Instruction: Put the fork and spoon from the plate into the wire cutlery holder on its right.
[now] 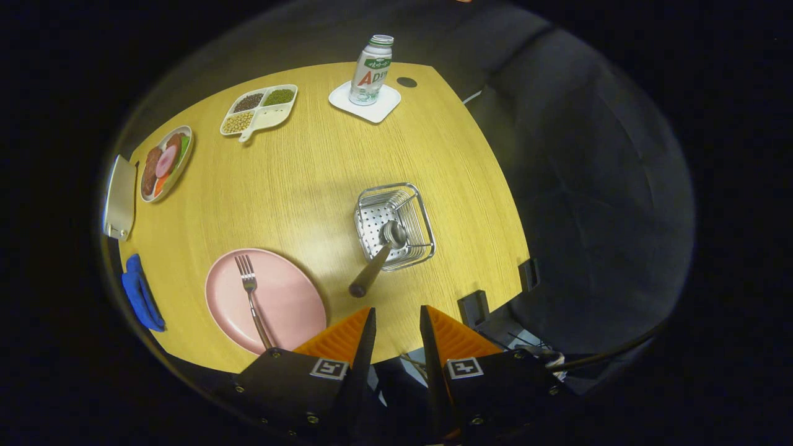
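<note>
A spoon (379,259) with a dark handle stands in the wire cutlery holder (421,214), bowl down inside, its handle leaning out toward me. Left of the holder lies a pink plate (291,294) with a fork (251,294) on it, tines pointing away. My gripper (398,322) is open, high above the table's near edge, with nothing between its fingers. The spoon's handle end sits just ahead of the left fingertip (369,317). The plate is ahead and to the left of the fingers.
A bottle (372,69) on a white coaster (365,105) stands at the far edge. A divided dish of beans (259,110) and a plate of food (165,162) sit far left, with a grey slab (119,197) and blue cloth (141,294) at the left edge.
</note>
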A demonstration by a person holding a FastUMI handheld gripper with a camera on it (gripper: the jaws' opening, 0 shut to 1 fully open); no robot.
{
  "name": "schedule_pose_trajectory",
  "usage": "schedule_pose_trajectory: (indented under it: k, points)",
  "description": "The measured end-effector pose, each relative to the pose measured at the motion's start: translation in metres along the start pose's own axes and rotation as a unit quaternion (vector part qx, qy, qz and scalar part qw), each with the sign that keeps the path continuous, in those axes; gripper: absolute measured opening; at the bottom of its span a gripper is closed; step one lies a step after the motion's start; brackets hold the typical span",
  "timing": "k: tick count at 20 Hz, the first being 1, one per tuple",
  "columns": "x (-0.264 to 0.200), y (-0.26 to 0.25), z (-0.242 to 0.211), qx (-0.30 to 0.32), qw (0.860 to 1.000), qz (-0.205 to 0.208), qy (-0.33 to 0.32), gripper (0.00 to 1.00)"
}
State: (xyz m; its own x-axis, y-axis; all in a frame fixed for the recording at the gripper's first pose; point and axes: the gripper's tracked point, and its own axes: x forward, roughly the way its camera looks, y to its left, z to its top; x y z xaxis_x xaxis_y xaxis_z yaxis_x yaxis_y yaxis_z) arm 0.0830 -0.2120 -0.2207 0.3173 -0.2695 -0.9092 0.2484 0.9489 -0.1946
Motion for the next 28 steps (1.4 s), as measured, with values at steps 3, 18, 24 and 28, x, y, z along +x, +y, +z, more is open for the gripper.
schedule_pose_trajectory:
  k: [3,18,24,28]
  points:
    - [-0.015,0.012,-0.005,-0.005,1.0,-0.006,-0.011,0.43]
    - [-0.038,0.131,-0.049,-0.102,0.994,0.031,-0.031,0.48]
    - [-0.021,0.168,-0.08,-0.109,0.992,0.062,-0.007,0.49]
    - [-0.003,0.178,-0.093,-0.112,0.991,0.069,0.01,0.49]
